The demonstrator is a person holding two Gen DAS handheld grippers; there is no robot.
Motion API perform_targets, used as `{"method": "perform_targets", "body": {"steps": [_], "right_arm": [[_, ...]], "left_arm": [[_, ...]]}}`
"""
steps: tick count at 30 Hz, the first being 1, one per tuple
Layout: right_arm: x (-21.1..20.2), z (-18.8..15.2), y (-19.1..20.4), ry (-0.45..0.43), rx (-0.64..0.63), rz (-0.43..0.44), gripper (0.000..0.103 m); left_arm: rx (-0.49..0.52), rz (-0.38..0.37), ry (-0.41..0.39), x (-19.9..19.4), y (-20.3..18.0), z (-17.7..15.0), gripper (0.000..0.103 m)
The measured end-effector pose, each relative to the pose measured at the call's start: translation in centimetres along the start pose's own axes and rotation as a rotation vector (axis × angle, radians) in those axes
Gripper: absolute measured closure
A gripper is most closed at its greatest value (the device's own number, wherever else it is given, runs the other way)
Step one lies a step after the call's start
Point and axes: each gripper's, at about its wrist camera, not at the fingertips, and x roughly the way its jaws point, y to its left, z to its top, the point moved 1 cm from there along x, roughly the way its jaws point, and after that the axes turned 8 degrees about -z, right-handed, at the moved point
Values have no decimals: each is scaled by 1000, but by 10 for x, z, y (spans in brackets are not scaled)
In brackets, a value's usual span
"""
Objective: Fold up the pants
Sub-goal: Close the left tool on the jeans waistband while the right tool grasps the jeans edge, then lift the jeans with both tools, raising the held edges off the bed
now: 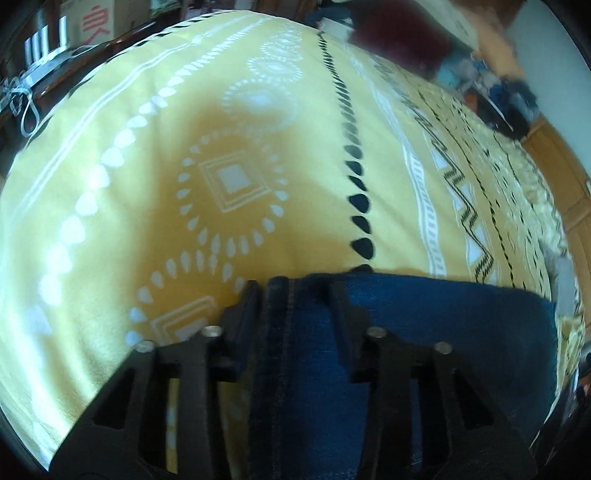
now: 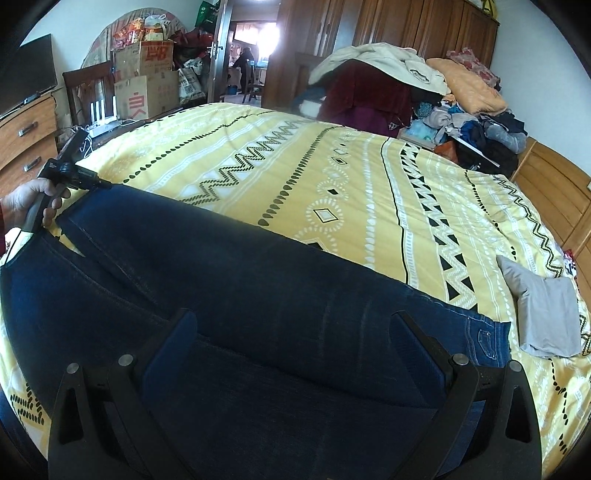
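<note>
Dark blue jeans lie across the near side of the yellow patterned bed cover, folded lengthwise with one leg on the other. My right gripper is open wide and hovers over the thigh part, with denim between and below its fingers. In the left wrist view my left gripper has its fingers either side of the jeans' seamed edge, with a gap still showing. The left gripper also shows in the right wrist view, hand-held at the far leg end.
A folded grey garment lies on the bed at the right. A pile of clothes covers the far right corner. Cardboard boxes and a wooden dresser stand at the left, wardrobes behind.
</note>
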Motion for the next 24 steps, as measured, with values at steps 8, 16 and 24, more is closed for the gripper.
{"method": "perform_targets", "body": {"steps": [8,16,24], "right_arm": [[6,9,-21,1,7,18,0],[22,-31,-163,96,203,-103,0],[104,-89,-333,279,322,-215,21]], "left_arm": [[25,41,10,3,-2,-9,82],[80,86,-73,2,-13,-1,85],[71,127,-84,13,-12,-1,85]]}}
